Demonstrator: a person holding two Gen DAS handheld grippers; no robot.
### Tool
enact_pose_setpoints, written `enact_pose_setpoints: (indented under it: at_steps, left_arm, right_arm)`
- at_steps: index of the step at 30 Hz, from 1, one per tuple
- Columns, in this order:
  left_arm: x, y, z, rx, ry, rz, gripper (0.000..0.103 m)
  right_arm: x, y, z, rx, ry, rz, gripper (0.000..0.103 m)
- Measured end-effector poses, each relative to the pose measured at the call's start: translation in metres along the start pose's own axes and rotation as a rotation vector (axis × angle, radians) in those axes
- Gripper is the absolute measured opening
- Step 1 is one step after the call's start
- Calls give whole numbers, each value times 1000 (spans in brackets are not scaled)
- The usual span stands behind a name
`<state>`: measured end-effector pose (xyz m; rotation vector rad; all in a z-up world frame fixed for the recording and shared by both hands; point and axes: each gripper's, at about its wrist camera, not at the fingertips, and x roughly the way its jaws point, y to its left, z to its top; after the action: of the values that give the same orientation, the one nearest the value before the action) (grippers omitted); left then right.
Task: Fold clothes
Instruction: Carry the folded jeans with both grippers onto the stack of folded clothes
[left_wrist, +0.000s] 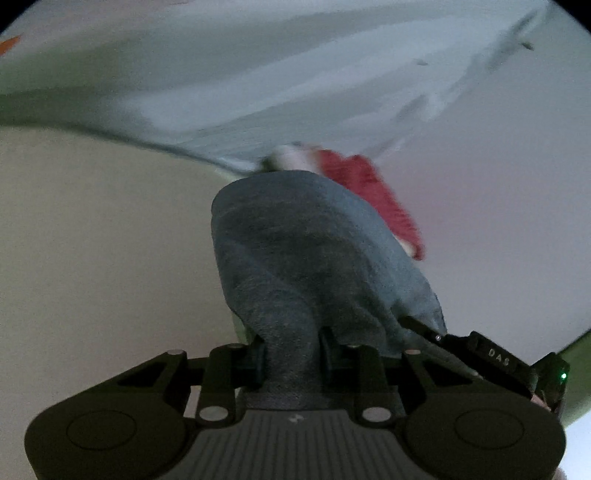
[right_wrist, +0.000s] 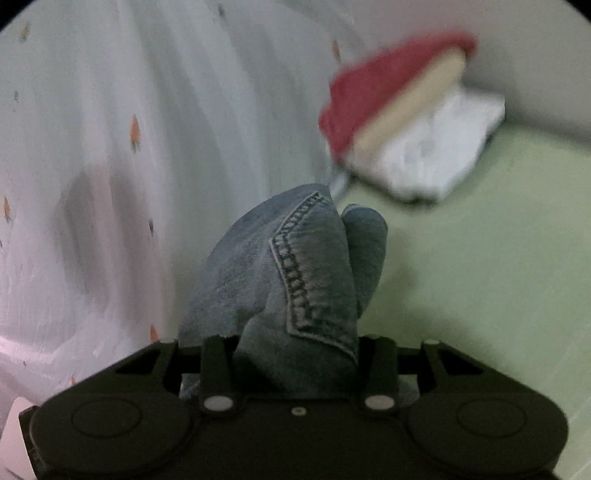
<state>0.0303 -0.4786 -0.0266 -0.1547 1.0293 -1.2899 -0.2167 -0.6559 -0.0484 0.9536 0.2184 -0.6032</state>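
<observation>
A blue denim garment (left_wrist: 310, 258) is bunched up in front of my left gripper (left_wrist: 291, 354), which is shut on it; the fingertips are hidden by the cloth. In the right wrist view the same jeans (right_wrist: 295, 280), with a stitched seam showing, are gripped by my right gripper (right_wrist: 291, 362), also shut on the fabric. Both grippers hold the denim lifted above the pale green surface (right_wrist: 480, 277). The other gripper (left_wrist: 495, 358) shows at the lower right of the left wrist view.
A stack of folded clothes, red on top (right_wrist: 384, 92), beige and white below (right_wrist: 436, 158), lies on the green surface; it also shows in the left wrist view (left_wrist: 369, 192). A white sheet with small orange prints (right_wrist: 129, 147) lies at the left.
</observation>
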Motion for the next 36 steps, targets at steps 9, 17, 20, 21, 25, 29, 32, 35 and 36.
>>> enact_pose_setpoints:
  at_steps: [9,17,20,21,25,29,32,35,36]
  left_arm:
    - [119,-115,87,121,-188,-146,29]
    - [272,-150,150,206,-110,188,54]
    - [315,-137,153,220,-17,253,60]
    - [320,-134,153,223,-25,240,73]
    - [322,-133,148,252,-41,253,82]
    - [302,-123,136,287,-71,271,84]
    - [285,-117,133,295,-103,288,89]
    - [254,-121,116,323,-137,296,92]
    - [244,-124,109,341,-139,296,92]
  right_arm:
    - [-5,-14,203,-228,-202,26,42]
    - [90,-43,315,-496,-298,-382,79]
    - [105,-38,302,-587,-439,-478,83]
    - [109,-36,295,-605,-446,-445,85]
    - [154,-54,273,-587,-269,-387,85]
    - [172,-83,256,-447,-176,-384,87]
    - [151,-73,242,-458,-210,-374,100]
    - [118,-59,224,-467,-254,-346,103]
    - [106,-53,216,-465,-258,-335,103]
